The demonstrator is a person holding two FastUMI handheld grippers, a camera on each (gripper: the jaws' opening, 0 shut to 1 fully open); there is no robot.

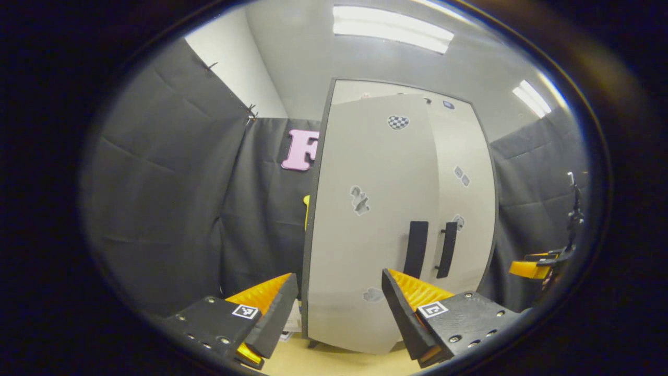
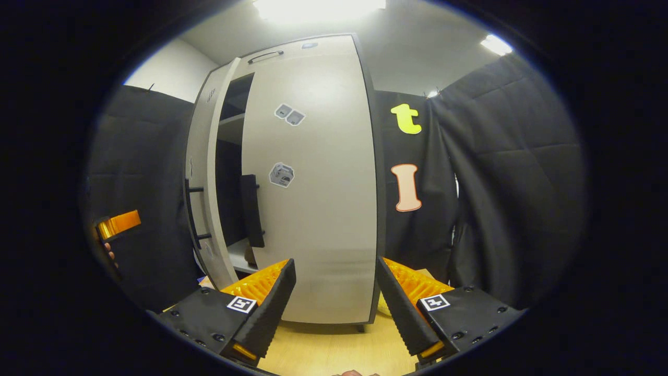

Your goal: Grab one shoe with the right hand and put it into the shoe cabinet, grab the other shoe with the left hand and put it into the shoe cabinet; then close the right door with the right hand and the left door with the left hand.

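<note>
Your shoe cabinet (image 2: 313, 183) stands tall, centre frame in the right gripper view: right door (image 2: 318, 209) shut flush, left door (image 2: 201, 198) ajar, a dark gap with shelves (image 2: 232, 120) between them. Both your left gripper (image 1: 339, 313) and right gripper (image 2: 336, 308) hold their jaws wide apart, gripping nothing, bare floor (image 2: 323, 350) below.

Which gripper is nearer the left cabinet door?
Left, likely. The left gripper is open right in front of the left door, which stands ajar. The right gripper is open facing the right door, with the left door off to its side.
</note>
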